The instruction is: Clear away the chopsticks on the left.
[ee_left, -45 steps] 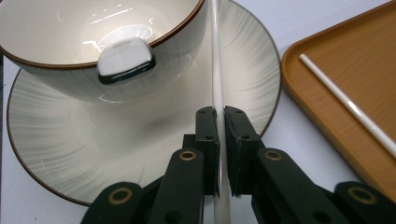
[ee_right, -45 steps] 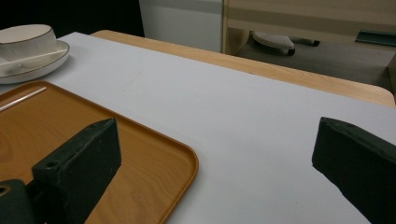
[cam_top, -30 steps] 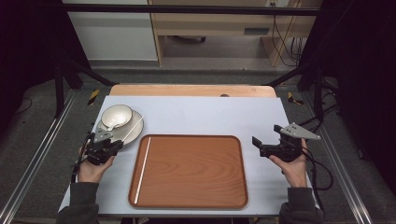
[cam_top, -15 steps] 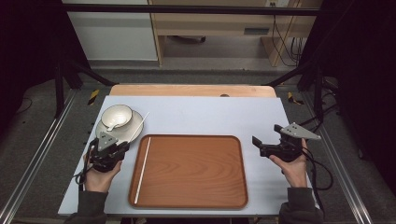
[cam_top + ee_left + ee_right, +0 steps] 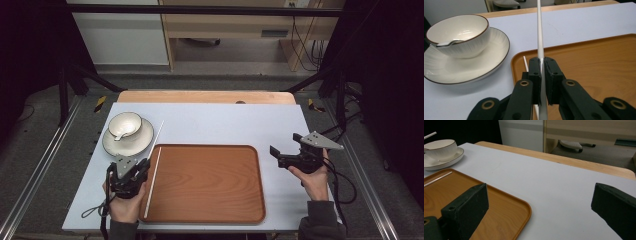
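left gripper (image 5: pixel 141 165): low at table's left front, jaws pinched tight on a thin white stick (image 5: pixel 540 45), pointing away from the person
left hand (image 5: pixel 122 202): wrapped round the gripper's rear, forearm entering from the bottom edge
right gripper (image 5: pixel 274 151): at table's right, jaws spread wide, nothing between them, pointing left
right hand (image 5: pixel 315 179): gripping from behind and below, dark sleeve at wrist

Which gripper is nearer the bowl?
Left. The left gripper sits just below the bowl, at the tray's left edge; the right gripper is beyond the tray's far side.
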Demonstrator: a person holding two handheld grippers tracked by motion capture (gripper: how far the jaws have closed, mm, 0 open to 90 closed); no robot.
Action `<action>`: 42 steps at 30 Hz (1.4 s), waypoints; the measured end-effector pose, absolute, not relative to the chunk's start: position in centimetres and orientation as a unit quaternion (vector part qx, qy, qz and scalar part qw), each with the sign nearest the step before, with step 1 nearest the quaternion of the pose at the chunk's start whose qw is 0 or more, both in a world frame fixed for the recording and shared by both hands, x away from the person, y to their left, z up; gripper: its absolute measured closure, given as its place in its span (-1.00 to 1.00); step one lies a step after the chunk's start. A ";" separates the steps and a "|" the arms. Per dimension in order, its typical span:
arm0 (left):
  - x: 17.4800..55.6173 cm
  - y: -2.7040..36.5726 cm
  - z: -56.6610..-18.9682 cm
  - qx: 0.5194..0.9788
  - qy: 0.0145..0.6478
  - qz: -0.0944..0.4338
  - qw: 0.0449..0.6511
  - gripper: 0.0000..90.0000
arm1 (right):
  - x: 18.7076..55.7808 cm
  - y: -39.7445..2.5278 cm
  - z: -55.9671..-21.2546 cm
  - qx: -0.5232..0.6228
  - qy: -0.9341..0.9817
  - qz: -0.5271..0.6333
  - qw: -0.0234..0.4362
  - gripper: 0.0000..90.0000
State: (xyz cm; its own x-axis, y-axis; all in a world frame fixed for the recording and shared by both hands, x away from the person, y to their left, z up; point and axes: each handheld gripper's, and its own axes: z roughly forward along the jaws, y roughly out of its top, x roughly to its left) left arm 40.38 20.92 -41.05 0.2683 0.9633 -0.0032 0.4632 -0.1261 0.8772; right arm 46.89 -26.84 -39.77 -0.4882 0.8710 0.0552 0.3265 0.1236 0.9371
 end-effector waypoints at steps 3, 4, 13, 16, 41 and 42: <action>40.0 19.8 -41.9 0.674 0.536 0.306 0.406 0.87 | 46.9 -26.8 -39.8 0.426 0.701 0.504 0.270 -0.96; 39.9 19.5 -42.2 0.671 0.541 0.303 0.406 0.87 | 46.9 -26.8 -39.8 0.426 0.701 0.504 0.270 -0.96; 39.2 18.0 -44.5 0.653 0.572 0.294 0.400 0.87 | 46.9 -26.7 -39.9 0.426 0.701 0.506 0.268 -0.96; 39.0 17.8 -45.5 0.655 0.579 0.287 0.391 0.87 | 46.9 -26.7 -39.9 0.425 0.701 0.506 0.268 -0.96; 40.7 17.4 -47.9 0.663 0.620 0.257 0.331 0.87 | 47.0 -26.6 -40.0 0.424 0.705 0.502 0.267 -0.96; 40.7 17.4 -47.9 0.664 0.619 0.260 0.329 0.87 | 47.0 -26.6 -40.0 0.424 0.705 0.502 0.268 -0.96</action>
